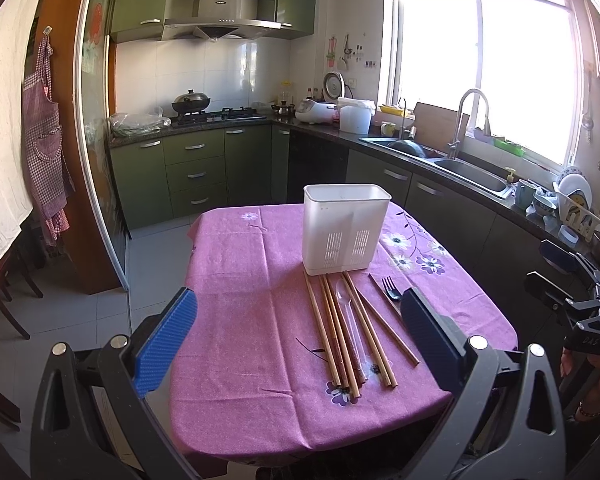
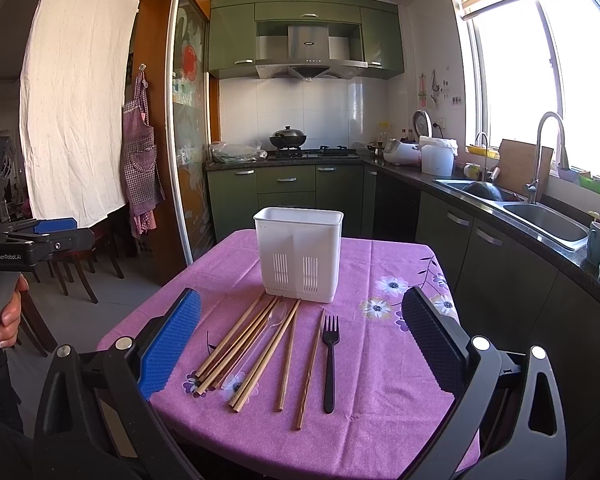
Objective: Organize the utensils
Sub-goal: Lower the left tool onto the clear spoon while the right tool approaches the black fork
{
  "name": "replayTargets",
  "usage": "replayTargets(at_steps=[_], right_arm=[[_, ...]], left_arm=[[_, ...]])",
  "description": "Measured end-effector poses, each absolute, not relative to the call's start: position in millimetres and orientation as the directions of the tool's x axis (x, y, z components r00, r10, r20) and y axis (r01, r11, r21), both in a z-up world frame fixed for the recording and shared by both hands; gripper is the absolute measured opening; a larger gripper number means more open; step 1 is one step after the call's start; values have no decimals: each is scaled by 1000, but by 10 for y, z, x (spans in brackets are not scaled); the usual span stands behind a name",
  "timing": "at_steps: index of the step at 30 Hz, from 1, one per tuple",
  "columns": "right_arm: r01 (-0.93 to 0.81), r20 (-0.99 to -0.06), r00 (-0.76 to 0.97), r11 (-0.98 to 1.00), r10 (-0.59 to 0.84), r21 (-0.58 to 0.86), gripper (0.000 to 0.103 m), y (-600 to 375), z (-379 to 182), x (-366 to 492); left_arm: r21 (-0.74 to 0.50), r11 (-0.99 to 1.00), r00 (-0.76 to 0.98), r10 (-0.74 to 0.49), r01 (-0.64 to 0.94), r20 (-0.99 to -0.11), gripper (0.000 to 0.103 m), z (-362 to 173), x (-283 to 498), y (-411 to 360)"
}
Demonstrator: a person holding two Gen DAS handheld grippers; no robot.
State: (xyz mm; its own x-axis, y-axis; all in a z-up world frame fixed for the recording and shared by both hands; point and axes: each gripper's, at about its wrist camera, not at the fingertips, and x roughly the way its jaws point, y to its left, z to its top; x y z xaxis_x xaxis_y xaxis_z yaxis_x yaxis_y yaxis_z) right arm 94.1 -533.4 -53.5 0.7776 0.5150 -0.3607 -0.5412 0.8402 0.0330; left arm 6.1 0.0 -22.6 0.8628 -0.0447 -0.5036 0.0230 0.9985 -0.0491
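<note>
A white slotted utensil holder stands upright on the purple floral tablecloth. In front of it lie several wooden chopsticks, a clear plastic spoon among them, and a black plastic fork to their right. My left gripper is open and empty, above the table's near edge. My right gripper is open and empty, above the utensils. The right gripper's body also shows at the right edge of the left wrist view.
Green kitchen cabinets with a stove and wok stand behind. A sink and counter with dishes run along the right. Wooden chairs stand to the left. The left gripper's body is at the left edge of the right wrist view.
</note>
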Motion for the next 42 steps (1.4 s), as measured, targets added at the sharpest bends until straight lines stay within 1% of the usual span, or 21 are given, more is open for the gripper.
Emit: replayTargets(at_steps=[4,8,10,13,19,22,24,26,27,28,29,31,32,33,34,35,36,37,39,41,42], right_arm=[[-518,-390,787,856,479,7,99,-5331,-579,1047],[-481,-470,778,877,418,-17,99,-5355,-723,1323],[-476,-524,747,879,410,10,99,-5396,-837,1524],[-473,-580,702,880,414,56,99,-5457,-1011,1794],[-462,-684,609,881,401,106,99,-5482,-1308,2299],[-451,-740,552,884,384,122,99,-5465,-1404,2538],[-445,-759,529,886,380,133,99,-5463,-1448,2670],[-449,-767,522,885,373,125,99,-5438,-1467,2745],[-448,-770,522,886,366,118,99,-5426,-1480,2777],[-449,-772,522,886,364,114,99,-5414,-1485,2789],[-454,-772,520,884,366,113,99,-5400,-1495,2809],[-462,-772,522,881,363,102,98,-5363,-1515,2833],[-462,-773,526,882,355,90,97,-5349,-1526,2849],[-459,-774,531,885,345,79,91,-5334,-1533,2860],[-456,-772,536,887,340,74,82,-5331,-1538,2868],[-453,-771,540,888,339,74,77,-5331,-1541,2884],[-452,-770,541,889,338,73,66,-5331,-1543,2895],[-452,-772,540,889,335,70,61,-5326,-1540,2896],[-454,-773,538,888,335,68,60,-5319,-1543,2911],[-462,-775,538,885,331,58,54,-5301,-1544,2915],[-461,-775,542,886,324,48,47,-5292,-1546,2911]], left_arm=[[-53,998,838,-58,35,-543,97,-325,192,-25],[-90,994,763,-104,60,-639,97,-555,529,-54],[-111,991,719,-127,69,-683,97,-689,732,-73],[-135,988,661,-150,74,-736,97,-877,1036,-123],[-138,985,546,-175,108,-820,97,-1147,1580,-390],[-167,976,466,-215,143,-858,97,-1269,1820,-558],[-193,968,427,-244,160,-871,97,-1344,1939,-654],[-191,967,396,-245,170,-885,90,-1418,2049,-762],[-185,968,384,-239,172,-892,78,-1449,2096,-804],[-182,968,366,-235,173,-900,69,-1481,2149,-847],[-181,968,351,-233,174,-907,66,-1512,2200,-881],[-171,970,331,-222,175,-917,56,-1569,2288,-935],[-166,971,320,-215,174,-923,53,-1601,2326,-960],[-163,971,307,-211,172,-928,47,-1636,2364,-978],[-164,972,295,-208,169,-932,39,-1670,2392,-988],[-163,973,284,-206,165,-936,35,-1707,2421,-994],[-160,974,273,-199,160,-941,29,-1740,2448,-999],[-156,976,264,-192,152,-945,28,-1775,2477,-1001],[-143,981,258,-174,134,-950,28,-1814,2533,-997],[-131,983,257,-160,127,-953,28,-1839,2577,-984],[-125,985,257,-153,121,-954,28,-1844,2595,-980]])
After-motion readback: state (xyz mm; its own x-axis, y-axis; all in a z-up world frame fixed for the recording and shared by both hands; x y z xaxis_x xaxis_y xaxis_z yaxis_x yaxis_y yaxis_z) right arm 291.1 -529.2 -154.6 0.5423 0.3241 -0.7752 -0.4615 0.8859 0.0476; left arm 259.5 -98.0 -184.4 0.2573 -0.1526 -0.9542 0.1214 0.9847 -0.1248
